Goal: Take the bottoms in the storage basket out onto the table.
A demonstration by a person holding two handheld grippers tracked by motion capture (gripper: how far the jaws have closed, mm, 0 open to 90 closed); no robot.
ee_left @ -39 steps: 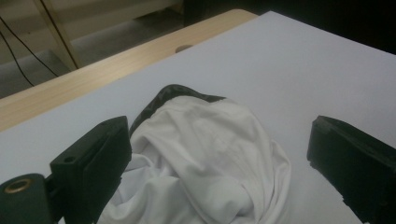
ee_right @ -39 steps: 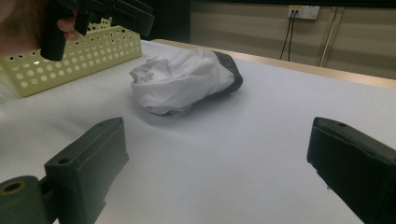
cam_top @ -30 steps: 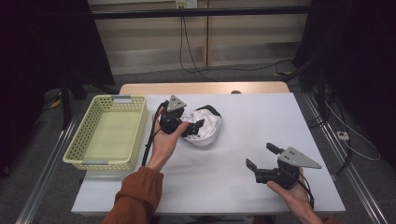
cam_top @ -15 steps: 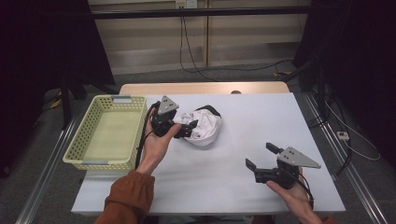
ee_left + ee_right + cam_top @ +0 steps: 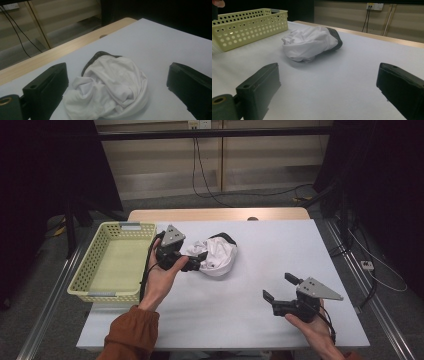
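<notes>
White cloth (image 5: 216, 256), a crumpled garment with a dark band along its far edge, lay bunched on the pale table (image 5: 280, 250), a little left of the middle and just right of the yellow perforated basket (image 5: 95, 270). The left gripper (image 5: 196, 261) sat right at the cloth's left side, its fingers (image 5: 47, 86) spread wide to either side of the bundle in its own view and not clamped on the fabric. The right gripper (image 5: 280, 288) hovered well apart, near the front right of the table, with its fingers (image 5: 260, 83) open and nothing between them. From the right gripper view, the cloth lay beyond those open fingers, beside the basket.
</notes>
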